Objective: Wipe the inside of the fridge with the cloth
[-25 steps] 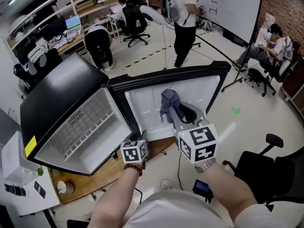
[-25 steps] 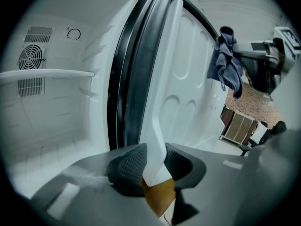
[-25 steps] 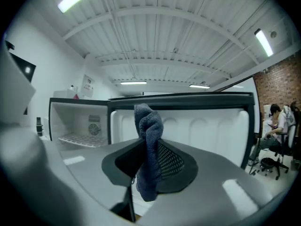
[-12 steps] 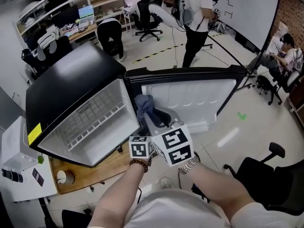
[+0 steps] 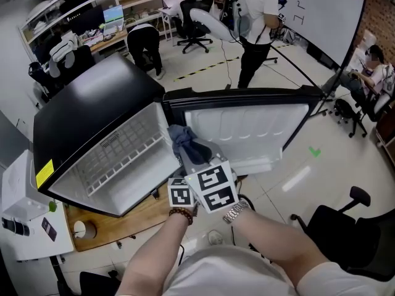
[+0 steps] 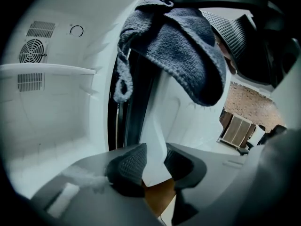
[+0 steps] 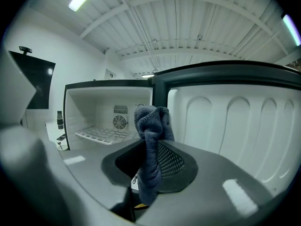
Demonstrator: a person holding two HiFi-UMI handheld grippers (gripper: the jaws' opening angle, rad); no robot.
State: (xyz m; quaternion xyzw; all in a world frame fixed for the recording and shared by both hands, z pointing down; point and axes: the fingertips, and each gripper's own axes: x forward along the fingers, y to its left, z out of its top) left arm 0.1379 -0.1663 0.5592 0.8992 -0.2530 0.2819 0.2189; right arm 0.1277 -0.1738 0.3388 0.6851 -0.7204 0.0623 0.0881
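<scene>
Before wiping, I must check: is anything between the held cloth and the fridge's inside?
Nothing visible. The fridge door stands open; the cloth in the right gripper is near the opening; a wire shelf lies inside.

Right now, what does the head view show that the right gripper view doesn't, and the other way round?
Only the head view: a standing person, the whiteboard and a black office chair. Only the right gripper view: the round fan vent at the back of the fridge, and the right gripper with its fingers pinching the cloth. Both: that grey-blue cloth, the open white door and the wire shelf.
</scene>
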